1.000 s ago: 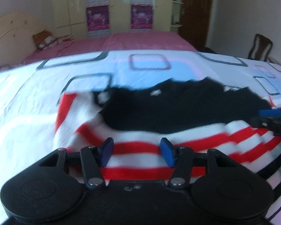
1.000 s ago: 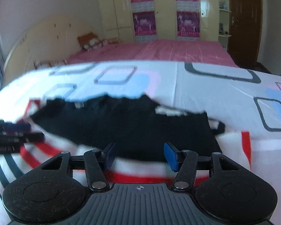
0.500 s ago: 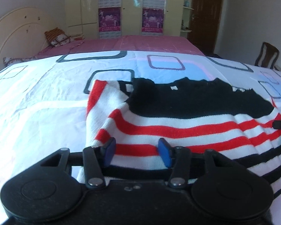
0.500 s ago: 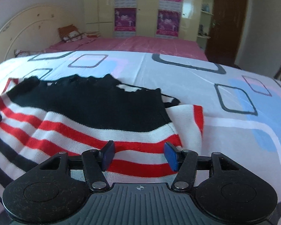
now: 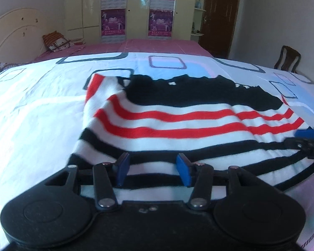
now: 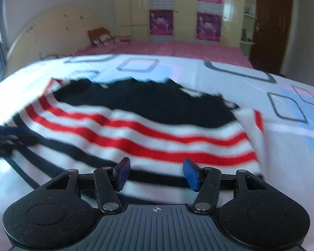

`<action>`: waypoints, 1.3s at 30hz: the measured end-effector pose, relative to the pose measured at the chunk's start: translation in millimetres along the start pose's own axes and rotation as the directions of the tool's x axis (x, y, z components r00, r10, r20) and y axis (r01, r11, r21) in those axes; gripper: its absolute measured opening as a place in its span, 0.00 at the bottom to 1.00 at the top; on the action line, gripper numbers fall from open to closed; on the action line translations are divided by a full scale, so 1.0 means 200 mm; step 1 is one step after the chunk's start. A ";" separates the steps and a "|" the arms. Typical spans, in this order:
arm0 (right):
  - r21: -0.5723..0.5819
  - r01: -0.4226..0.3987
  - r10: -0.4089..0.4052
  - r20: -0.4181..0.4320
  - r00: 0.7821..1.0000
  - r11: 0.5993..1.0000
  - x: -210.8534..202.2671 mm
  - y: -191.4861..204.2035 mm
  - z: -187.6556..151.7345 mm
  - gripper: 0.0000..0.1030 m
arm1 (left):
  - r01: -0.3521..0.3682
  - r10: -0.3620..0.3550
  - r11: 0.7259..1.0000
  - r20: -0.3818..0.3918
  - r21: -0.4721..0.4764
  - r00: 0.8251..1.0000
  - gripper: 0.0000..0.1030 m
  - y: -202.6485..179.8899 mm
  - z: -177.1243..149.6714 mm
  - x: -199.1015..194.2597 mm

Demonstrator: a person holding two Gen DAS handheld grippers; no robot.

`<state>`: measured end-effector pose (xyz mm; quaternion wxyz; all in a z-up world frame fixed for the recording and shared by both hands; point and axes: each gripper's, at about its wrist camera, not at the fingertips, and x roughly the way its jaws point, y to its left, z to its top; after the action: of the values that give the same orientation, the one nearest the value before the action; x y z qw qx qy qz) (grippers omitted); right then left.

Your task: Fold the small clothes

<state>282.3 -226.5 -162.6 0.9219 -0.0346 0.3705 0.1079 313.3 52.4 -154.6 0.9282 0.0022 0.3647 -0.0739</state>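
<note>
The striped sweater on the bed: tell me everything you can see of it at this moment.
The striped sweater looks like a soft knit: a black upper part toward the far side, then white with red stripes, then white with black stripes toward the near hem. It lies spread flat, slightly rippled, on the white patterned bedsheet, with a red-edged part showing at each far corner. The left gripper and right gripper hover open over its near hem; the left's jaws are opening. Neither clearly pinches the fabric.

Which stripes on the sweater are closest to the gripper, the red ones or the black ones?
The black stripes, along the striped sweater's near edge by the left gripper; red stripes lie farther up.
</note>
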 end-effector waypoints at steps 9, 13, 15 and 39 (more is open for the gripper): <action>0.025 0.094 -0.094 0.003 0.996 0.995 -0.10 -0.12 -0.16 0.55 | -0.013 0.012 0.999 -0.026 -0.044 1.000 0.48 0.04 -0.01 -0.06; 0.057 0.096 -0.095 -0.025 0.995 0.994 -0.12 -0.11 -0.12 0.55 | -0.010 0.006 0.998 -0.051 -0.064 0.999 0.48 0.04 0.00 -0.08; 0.102 0.063 -0.063 -0.004 0.998 0.993 -0.16 -0.11 -0.09 0.55 | -0.006 0.002 0.997 -0.059 -0.080 0.998 0.49 0.05 0.01 -0.11; 0.097 -0.123 0.115 0.083 0.990 0.988 -0.13 0.19 0.12 0.81 | 0.126 -0.213 0.810 -0.087 -0.573 0.973 0.70 0.32 -0.19 -0.21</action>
<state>271.6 -189.8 -127.8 0.9281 0.0390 0.3409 0.1448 267.0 122.9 -157.3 0.8476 -0.2989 0.4362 -0.0455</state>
